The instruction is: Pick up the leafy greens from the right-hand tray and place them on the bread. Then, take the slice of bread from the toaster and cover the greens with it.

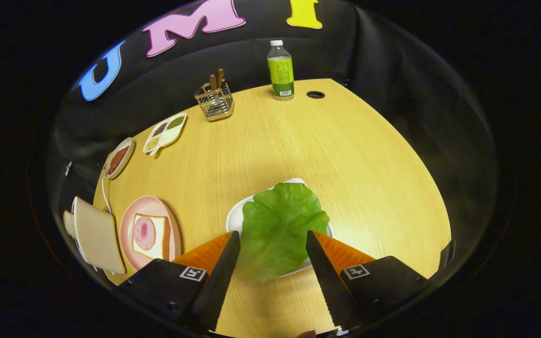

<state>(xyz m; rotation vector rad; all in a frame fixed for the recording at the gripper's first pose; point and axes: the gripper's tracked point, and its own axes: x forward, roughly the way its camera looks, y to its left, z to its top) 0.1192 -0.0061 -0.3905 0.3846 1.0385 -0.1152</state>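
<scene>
Lettuce (pixel 280 225) lies on the white tray (pixel 234 218) just ahead of us, its near edge drooping over the rim between our fingers (pixel 273 244), which stand wide and hold nothing. The bread (pixel 150 236) with ham waits on the pink plate (pixel 127 225) to the left, beside the toaster (pixel 96 236). We judge the risk is pinching only the thin leaf edge, so it slips or drags the tray across the surface (pixel 345 164).

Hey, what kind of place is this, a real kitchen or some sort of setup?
Most likely a staged booth rather than a real kitchen: a wooden table backed by black cloth, laid for sandwich making with a toaster, bread on a pink plate and leafy greens between the open gripper fingers.
</scene>
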